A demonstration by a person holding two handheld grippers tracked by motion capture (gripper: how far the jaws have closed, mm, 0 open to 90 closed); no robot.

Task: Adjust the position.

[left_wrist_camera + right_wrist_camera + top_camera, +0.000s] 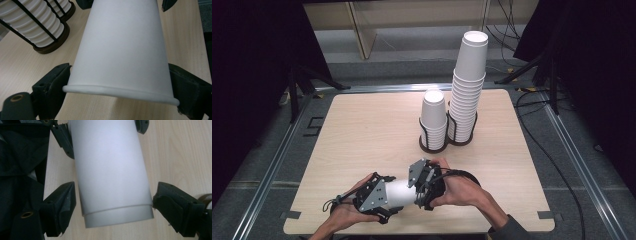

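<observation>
Cup (401, 192) lying level over our worktop (362, 130): left gripper (384, 200) fingers clamp its rim end; right gripper (418, 186) fingers stand slightly apart round its base.

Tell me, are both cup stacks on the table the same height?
No, the right stack rises well above the left stack beside it in the high view.
</observation>
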